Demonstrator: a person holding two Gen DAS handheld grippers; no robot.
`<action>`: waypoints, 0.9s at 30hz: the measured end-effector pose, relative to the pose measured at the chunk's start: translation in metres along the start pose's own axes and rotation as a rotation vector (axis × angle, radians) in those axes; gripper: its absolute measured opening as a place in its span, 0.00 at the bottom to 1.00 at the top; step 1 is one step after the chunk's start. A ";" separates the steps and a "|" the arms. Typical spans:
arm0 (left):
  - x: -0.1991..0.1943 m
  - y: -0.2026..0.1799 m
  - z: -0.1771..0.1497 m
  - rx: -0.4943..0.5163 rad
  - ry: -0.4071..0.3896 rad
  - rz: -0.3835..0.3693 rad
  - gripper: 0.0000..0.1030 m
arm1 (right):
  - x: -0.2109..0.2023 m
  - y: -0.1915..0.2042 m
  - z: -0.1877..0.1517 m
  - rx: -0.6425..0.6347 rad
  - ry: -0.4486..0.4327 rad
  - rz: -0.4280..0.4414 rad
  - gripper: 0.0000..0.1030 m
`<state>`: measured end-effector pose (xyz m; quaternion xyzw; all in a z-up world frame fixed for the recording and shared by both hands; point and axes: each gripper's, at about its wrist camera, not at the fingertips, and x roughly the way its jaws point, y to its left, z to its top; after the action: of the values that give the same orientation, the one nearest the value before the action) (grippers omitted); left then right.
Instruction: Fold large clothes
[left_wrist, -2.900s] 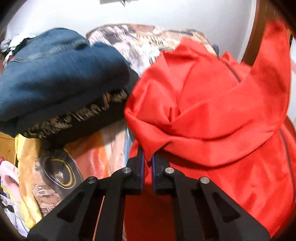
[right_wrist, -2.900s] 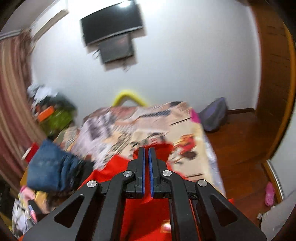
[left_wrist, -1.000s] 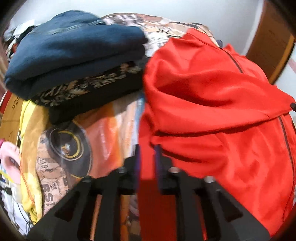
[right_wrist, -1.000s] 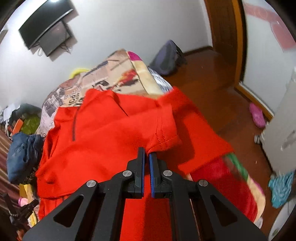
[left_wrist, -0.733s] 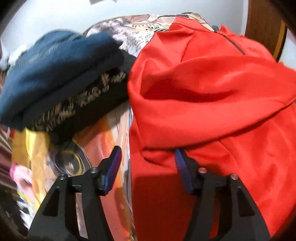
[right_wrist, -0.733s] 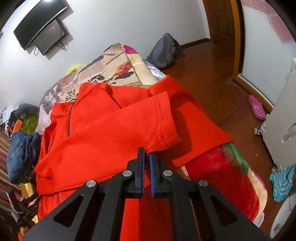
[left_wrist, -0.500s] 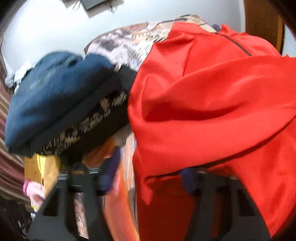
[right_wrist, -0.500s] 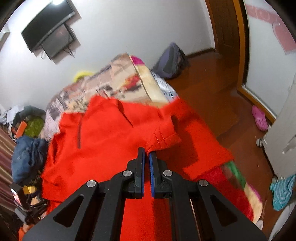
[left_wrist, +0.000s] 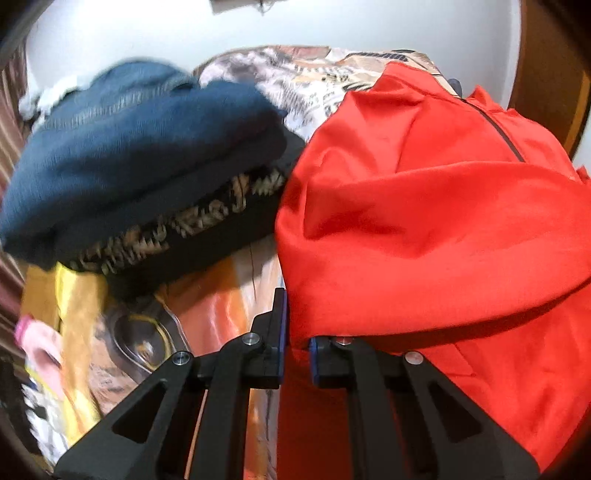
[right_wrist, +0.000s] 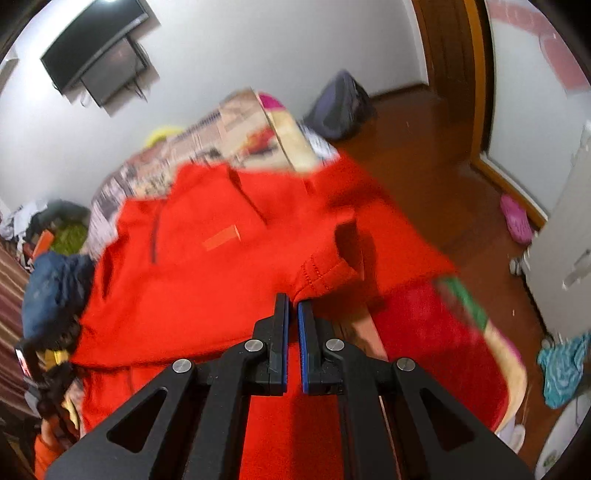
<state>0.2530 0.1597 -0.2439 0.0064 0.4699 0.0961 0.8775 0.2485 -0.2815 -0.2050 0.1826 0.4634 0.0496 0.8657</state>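
A large red zip-neck garment (left_wrist: 424, 229) lies spread on the bed, its left side folded over itself. My left gripper (left_wrist: 296, 321) sits at the garment's left edge. Its jaws are closing, with a fold of red cloth pinched between the pads. In the right wrist view the same garment (right_wrist: 207, 266) fills the middle of the bed. My right gripper (right_wrist: 291, 301) is shut on the stitched sleeve cuff (right_wrist: 321, 275), holding it a little above the body of the garment.
Left of the garment sits a stack of folded clothes: blue denim (left_wrist: 140, 147) on a black patterned piece (left_wrist: 184, 236). The printed bedspread (left_wrist: 221, 314) shows beside it. A wall screen (right_wrist: 99, 55), a backpack (right_wrist: 340, 107), a pink slipper (right_wrist: 517, 218) and teal cloth (right_wrist: 561, 369) surround the bed.
The left gripper's jaws, spread wide half a second ago, have come together on the garment's left edge. The right gripper kept its hold on the cuff and shifted a little.
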 end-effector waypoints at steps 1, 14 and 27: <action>0.002 0.001 -0.002 -0.010 0.012 -0.009 0.10 | 0.003 -0.003 -0.005 0.001 0.031 0.007 0.04; -0.035 -0.006 -0.013 0.023 0.051 -0.056 0.48 | -0.030 -0.018 -0.009 -0.095 0.074 -0.029 0.24; -0.081 -0.019 0.038 -0.047 -0.061 -0.105 0.77 | -0.031 -0.069 0.029 0.067 0.000 -0.039 0.45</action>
<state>0.2437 0.1294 -0.1576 -0.0358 0.4403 0.0605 0.8951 0.2490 -0.3614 -0.1905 0.2026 0.4682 0.0170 0.8599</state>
